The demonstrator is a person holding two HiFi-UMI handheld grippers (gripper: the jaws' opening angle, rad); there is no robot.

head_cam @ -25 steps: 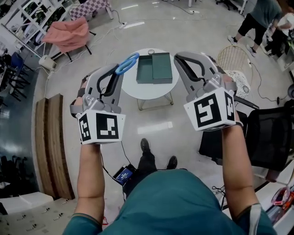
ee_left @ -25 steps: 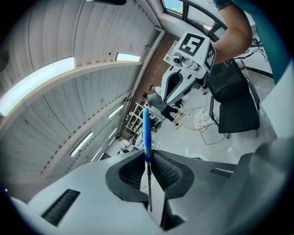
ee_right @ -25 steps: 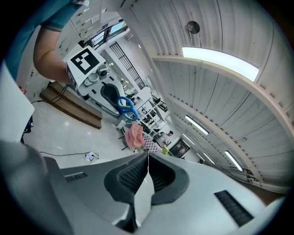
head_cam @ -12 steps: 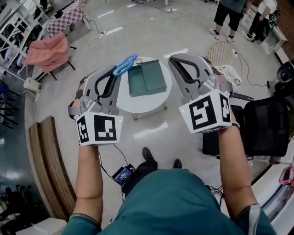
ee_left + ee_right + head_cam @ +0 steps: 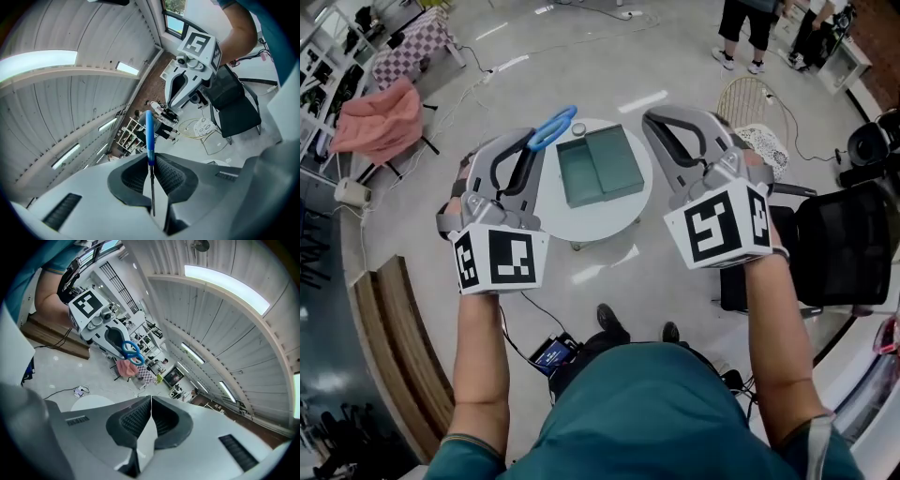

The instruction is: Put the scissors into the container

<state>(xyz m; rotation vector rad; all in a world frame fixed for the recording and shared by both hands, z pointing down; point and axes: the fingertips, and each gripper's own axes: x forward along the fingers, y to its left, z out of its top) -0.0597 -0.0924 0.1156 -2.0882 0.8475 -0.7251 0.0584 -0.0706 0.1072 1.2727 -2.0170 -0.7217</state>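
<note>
My left tool [image 5: 528,142] grips the blue-handled scissors [image 5: 554,128] by the blades, aloft and left of the empty teal container [image 5: 600,169] on the round white surface [image 5: 581,221], while my right tool [image 5: 652,120] is closed on nothing, so the pickup looks done and lowering and releasing remain.

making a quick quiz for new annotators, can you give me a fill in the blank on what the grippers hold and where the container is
1. The left gripper is shut on the scissors, whose handles are ____.
2. The right gripper holds ____ between its shut jaws.
3. The green container stands on a white table whose top is ____ in shape.

Missing words: blue; nothing; round
</note>
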